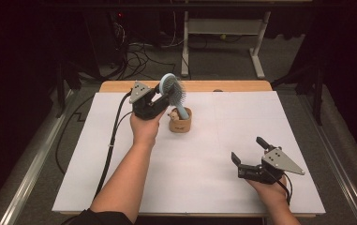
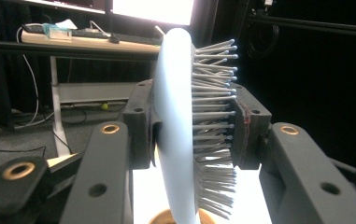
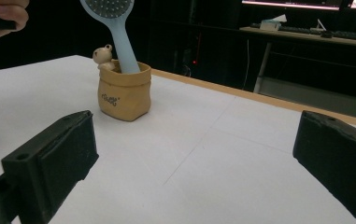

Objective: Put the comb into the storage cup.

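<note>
Left gripper (image 1: 163, 99) jaws clamp the hairbrush (image 1: 172, 89) mid-table; right gripper (image 1: 250, 154) jaws gape near the front edge.

Both black two-jaw grippers, left (image 1: 163, 97) and right (image 1: 248, 151), bore grey 3-cornered plates with screws, trailing black cables; a dark sleeve showed.

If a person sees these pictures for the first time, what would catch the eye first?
First, the light blue hairbrush near the table's far edge: its handle stands in a small tan pot, and the left gripper is clamped across its head, one pad on the back, one on the bristles. A little figure peeks over the pot's rim. The right gripper rests open on the white table, near right.
</note>
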`<state>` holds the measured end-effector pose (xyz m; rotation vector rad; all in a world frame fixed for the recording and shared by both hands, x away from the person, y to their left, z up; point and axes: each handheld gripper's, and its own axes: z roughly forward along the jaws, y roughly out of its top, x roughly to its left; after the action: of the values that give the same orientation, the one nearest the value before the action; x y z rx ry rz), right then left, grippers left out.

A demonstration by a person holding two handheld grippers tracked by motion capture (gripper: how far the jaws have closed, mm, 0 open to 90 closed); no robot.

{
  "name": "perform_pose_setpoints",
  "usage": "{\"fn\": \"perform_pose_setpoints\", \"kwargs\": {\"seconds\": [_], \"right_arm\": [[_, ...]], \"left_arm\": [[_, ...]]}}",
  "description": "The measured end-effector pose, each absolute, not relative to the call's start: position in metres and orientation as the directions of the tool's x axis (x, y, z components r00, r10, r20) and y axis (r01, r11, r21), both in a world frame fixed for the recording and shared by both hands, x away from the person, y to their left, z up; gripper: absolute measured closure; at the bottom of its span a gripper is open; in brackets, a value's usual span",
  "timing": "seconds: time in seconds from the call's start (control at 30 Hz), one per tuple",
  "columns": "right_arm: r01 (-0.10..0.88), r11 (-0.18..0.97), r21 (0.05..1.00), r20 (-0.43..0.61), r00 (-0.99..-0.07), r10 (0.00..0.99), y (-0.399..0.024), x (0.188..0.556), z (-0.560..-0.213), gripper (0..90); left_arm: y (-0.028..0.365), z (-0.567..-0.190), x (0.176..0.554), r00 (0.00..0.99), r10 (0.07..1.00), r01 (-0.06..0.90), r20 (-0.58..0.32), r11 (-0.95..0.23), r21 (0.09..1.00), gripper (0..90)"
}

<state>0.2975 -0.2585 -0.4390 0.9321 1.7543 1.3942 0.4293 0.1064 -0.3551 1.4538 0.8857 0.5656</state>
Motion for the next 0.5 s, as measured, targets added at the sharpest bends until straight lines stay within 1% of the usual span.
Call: {"fn": "perform_pose_setpoints", "kwargs": {"seconds": [0.5], "right_arm": [[0.111, 0.16, 0.981, -0.085, -0.497, 0.864, -0.2586, 0.2972, -0.4391, 0.4]], "left_arm": [[0.1071, -0.364, 0.434, 0.572, 0.8, 0.204, -0.183, 0.077, 0.976, 58.6]]}}
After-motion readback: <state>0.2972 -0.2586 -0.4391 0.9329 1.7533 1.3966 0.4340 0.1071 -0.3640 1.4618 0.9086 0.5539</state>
